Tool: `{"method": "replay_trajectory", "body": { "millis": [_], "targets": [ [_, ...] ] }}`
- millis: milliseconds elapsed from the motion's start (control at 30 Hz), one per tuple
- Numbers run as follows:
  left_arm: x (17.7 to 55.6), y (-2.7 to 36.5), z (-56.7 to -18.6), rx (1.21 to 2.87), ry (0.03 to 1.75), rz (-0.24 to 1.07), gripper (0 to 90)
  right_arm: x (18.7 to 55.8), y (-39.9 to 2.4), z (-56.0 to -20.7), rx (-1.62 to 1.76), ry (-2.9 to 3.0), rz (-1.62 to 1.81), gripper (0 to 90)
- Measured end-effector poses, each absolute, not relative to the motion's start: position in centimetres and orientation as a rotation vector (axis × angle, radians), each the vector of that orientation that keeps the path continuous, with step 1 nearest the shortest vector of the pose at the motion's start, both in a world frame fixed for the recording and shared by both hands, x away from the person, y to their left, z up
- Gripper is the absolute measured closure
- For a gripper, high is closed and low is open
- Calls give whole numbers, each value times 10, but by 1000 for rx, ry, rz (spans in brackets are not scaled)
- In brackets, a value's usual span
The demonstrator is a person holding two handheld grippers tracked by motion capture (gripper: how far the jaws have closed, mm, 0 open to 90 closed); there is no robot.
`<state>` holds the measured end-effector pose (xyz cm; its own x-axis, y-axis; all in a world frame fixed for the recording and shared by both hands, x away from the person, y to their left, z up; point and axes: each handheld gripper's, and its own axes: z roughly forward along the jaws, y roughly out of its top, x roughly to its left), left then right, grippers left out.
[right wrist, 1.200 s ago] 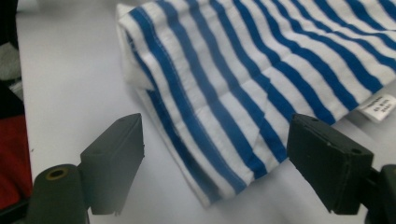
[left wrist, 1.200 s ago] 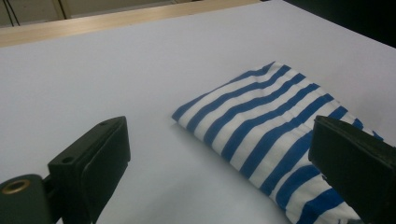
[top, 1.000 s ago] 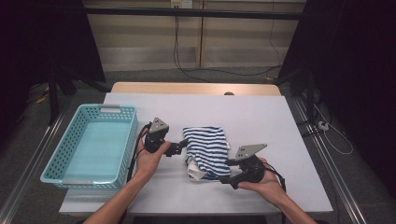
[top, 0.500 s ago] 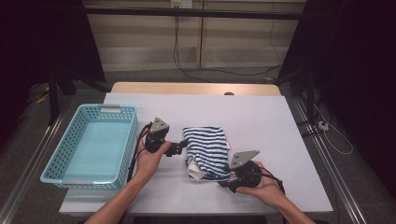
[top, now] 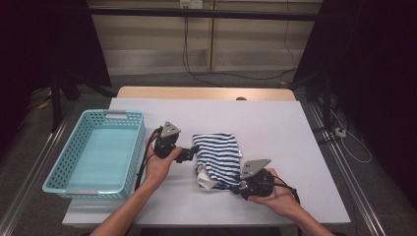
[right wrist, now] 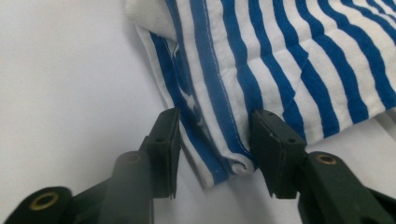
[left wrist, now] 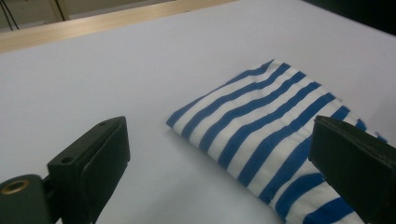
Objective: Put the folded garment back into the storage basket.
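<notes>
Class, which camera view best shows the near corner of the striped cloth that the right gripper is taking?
The right gripper view: the striped cloth's corner lies between that gripper's closing jaws. The high view shows the whole cloth beside the right gripper, small. The left gripper view shows its far fold.

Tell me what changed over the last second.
The right hand-held gripper edged in onto the near corner of the striped cloth; its jaws have just been closing around that corner. The left hand-held gripper, open at the cloth's left edge, and the basket stayed put.
</notes>
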<state>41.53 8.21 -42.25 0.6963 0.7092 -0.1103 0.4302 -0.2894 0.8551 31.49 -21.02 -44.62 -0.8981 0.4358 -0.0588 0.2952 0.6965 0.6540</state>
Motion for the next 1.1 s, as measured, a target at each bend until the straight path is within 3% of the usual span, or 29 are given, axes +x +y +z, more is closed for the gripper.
{"method": "replay_trajectory", "body": {
  "millis": [33, 133, 233, 267, 300, 333, 900, 933, 1100],
  "targets": [
    [416, 73, -425, 1788, 961, 308, 52, 316, -211, -447, 576, 2687, 997, 603],
    [420, 70, -426, 1771, 984, 309, 53, 317, -211, -447, 569, 2677, 1000, 648],
    [429, 68, -426, 1787, 1004, 293, 47, 318, -209, -447, 575, 2665, 1015, 786],
    [431, 68, -427, 1819, 998, 304, 46, 319, -208, -447, 591, 2664, 1020, 809],
    [436, 76, -424, 2011, 908, 350, 46, 320, -208, -447, 592, 2666, 1028, 821],
    [436, 73, -426, 1993, 919, 345, 46, 320, -209, -446, 601, 2668, 1029, 829],
    [471, 60, -444, 2072, 999, 325, 116, 321, -213, -444, 661, 2687, 1061, 832],
    [473, 60, -448, 2030, 1052, 248, 125, 321, -213, -445, 666, 2686, 1063, 831],
    [476, 57, -454, 2062, 1096, 243, 316, 321, -213, -445, 673, 2691, 1060, 832]
  ]
}}
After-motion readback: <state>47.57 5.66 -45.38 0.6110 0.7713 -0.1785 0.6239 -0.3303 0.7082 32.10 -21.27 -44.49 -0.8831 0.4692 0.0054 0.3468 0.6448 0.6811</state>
